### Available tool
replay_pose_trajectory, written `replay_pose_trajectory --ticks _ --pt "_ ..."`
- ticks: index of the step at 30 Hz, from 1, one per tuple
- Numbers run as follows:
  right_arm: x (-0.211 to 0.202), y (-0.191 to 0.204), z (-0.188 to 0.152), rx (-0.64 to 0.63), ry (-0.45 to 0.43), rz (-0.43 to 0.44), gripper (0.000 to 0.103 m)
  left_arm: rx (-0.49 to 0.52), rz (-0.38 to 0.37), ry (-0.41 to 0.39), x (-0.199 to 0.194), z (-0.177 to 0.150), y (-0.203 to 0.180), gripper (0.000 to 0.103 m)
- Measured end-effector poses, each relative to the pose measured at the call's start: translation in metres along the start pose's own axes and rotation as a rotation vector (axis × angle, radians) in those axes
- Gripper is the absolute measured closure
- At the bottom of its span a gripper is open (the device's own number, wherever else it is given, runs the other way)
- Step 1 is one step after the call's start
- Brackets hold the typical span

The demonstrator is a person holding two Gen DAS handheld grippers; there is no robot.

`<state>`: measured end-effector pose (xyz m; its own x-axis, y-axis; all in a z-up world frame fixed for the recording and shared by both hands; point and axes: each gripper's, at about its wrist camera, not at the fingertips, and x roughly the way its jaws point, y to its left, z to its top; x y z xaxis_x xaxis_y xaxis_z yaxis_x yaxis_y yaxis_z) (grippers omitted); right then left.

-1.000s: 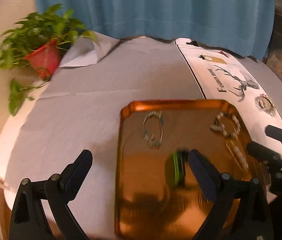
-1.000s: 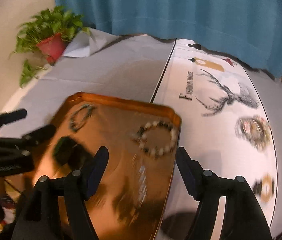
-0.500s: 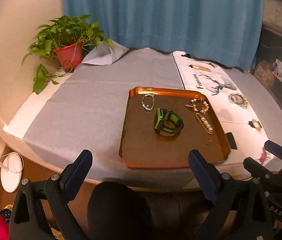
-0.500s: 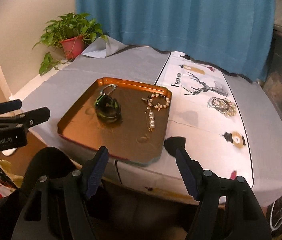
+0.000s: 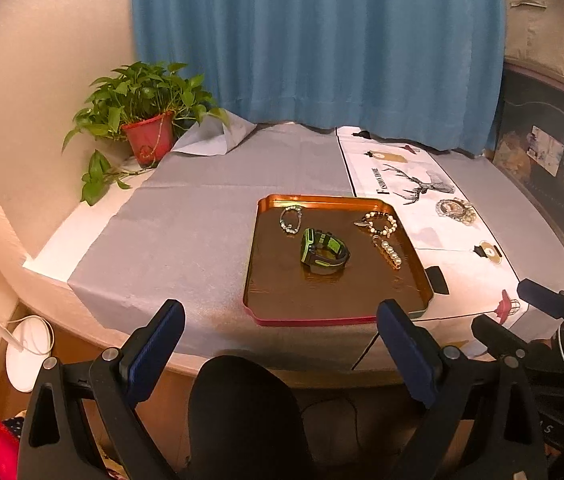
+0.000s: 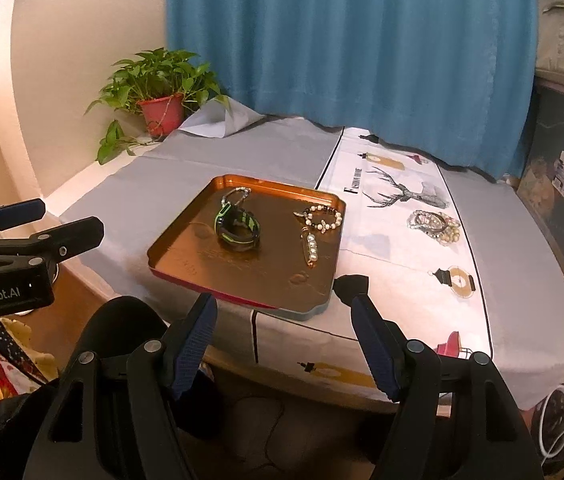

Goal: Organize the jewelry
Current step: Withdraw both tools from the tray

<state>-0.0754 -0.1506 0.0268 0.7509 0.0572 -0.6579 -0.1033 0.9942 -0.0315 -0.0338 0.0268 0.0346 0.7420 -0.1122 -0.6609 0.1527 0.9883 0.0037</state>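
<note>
- Two tongs stand wide open with nothing between their fingers: the left tongs (image 5: 279, 340) fill the lower edge of the left wrist view, and the right tongs (image 6: 284, 334) fill the lower edge of the right wrist view, both short of the tabletop's (image 5: 185, 236) near edge.
- Centre of both views holds the copper tray (image 5: 282, 300), resting on the tabletop.
- On the tray's middle lies a green and black watch (image 5: 324, 251), curled on its strap.
- Toward the tray's upper left corner sits a small bead bracelet (image 5: 290, 219).
- Toward its upper right sits a pearl bracelet (image 5: 380, 223), with a pearl pin (image 5: 390, 254) just below it.
- Right of the tray, on the printed white cloth (image 6: 398, 240), rests a heap of bracelets (image 6: 436, 226), apart from the tray.
- Upper left of both views shows a potted plant (image 5: 143, 120) before a blue curtain (image 5: 318, 40).
</note>
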Motion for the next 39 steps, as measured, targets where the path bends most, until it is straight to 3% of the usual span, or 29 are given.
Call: replay_pose_trajectory --ticks 24,39 --pt "-0.016 -0.003 -0.011 0.003 0.001 0.0 0.033 0.009 -0.004 -0.012 -0.011 -0.003 -0.009 0.008" --pt "-0.002 -0.02 -0.009 0.059 0.02 -0.003 0.033 0.02 -0.022 0.016 0.004 0.006 -0.016 0.008"
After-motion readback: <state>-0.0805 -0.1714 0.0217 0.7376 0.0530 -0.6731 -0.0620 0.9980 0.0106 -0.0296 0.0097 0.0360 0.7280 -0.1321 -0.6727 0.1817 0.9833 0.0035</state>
